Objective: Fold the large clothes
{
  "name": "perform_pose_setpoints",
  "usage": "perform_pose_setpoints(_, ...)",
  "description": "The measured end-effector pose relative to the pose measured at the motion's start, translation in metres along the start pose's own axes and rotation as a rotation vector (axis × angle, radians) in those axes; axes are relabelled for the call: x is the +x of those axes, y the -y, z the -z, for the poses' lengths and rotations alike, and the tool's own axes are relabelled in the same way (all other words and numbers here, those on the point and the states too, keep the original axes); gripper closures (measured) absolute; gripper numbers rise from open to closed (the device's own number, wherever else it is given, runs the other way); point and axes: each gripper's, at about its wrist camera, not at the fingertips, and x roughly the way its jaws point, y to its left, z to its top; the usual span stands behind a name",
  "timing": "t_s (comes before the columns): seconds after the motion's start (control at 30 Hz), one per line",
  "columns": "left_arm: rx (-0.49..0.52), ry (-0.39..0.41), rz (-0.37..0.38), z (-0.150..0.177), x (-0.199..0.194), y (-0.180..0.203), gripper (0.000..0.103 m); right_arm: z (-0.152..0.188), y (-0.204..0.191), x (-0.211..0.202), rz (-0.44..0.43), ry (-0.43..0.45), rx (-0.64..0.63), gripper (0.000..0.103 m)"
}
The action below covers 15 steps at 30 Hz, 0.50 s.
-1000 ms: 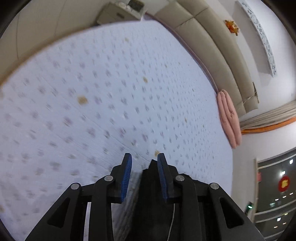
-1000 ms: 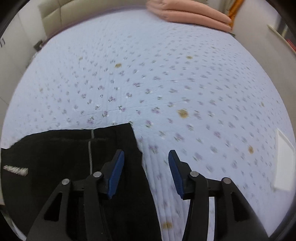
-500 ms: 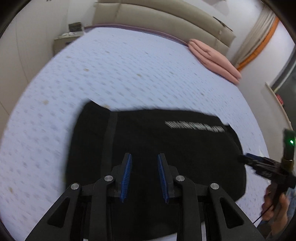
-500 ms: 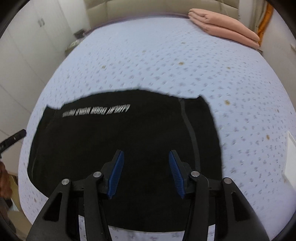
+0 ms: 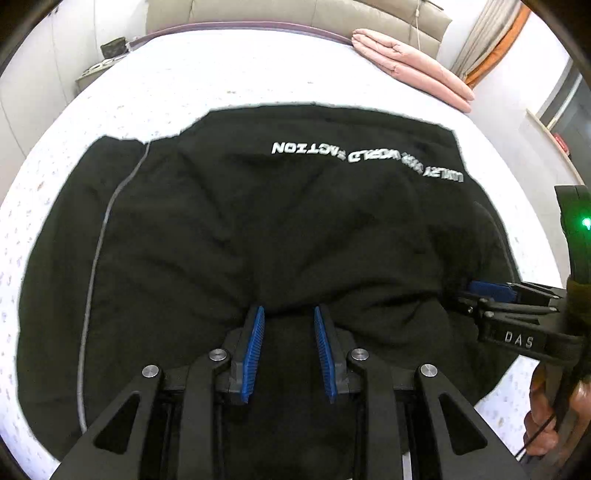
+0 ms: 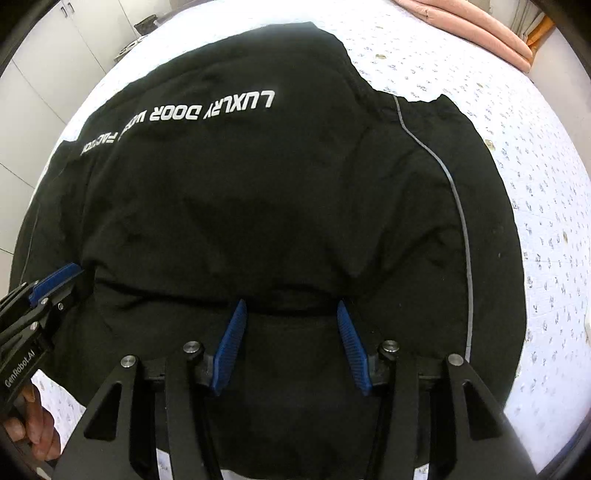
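The big black cotton-like garment [image 5: 258, 229] lies spread on my white quilted bedspread with small grey sprigs [image 5: 258, 74], soft and creased, with a thin grey piping line [image 5: 98, 258] curving down one side and white block lettering [image 5: 362, 158] across it. Its long axis runs from 9 to 3 o'clock in the left wrist view, and the lettering reads upside down from there.

My left gripper [image 5: 288, 328] hovers over a raised fold near the close edge, blue ribbed pads parted, nothing between them. My right gripper [image 6: 290, 328] is spread wider above the same hem, also empty.

At 1 o'clock a folded pink quilt [image 5: 413, 70] lies against the beige padded headboard [image 5: 295, 14]. A small bedside cabinet [image 5: 99, 70] stands at 10 o'clock.
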Motion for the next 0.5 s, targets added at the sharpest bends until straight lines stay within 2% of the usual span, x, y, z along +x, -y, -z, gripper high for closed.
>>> perform_pose_setpoints(0.07,-0.031,0.017,0.026,-0.007,-0.018,0.0,0.074,-0.006,0.001,-0.015,-0.023,0.006,0.004,0.05)
perform_pose_setpoints(0.1,-0.041,0.032,0.033,-0.01,-0.025,0.0,0.074,-0.01,0.002,-0.027,-0.031,0.036,-0.003,0.05)
perform_pose_setpoints(0.2,-0.057,0.083,0.012,-0.023,-0.041,0.0,0.074,-0.029,-0.001,-0.057,-0.033,0.137,-0.028,0.05)
perform_pose_setpoints(0.27,-0.054,0.092,-0.003,-0.03,-0.041,0.001,0.074,-0.046,-0.002,-0.063,-0.041,0.164,-0.028,0.05)
perform_pose_setpoints(0.37,-0.068,0.066,-0.048,-0.036,-0.023,-0.002,0.074,-0.069,-0.005,-0.052,-0.015,0.17,-0.03,0.05)
perform_pose_setpoints(0.43,-0.111,0.03,-0.033,-0.036,-0.005,-0.012,0.074,-0.084,-0.004,-0.027,-0.03,0.125,-0.023,0.05)
perform_pose_setpoints(0.5,-0.141,0.006,-0.003,-0.033,0.012,-0.02,0.074,-0.085,-0.012,-0.005,-0.03,0.085,0.003,0.048)
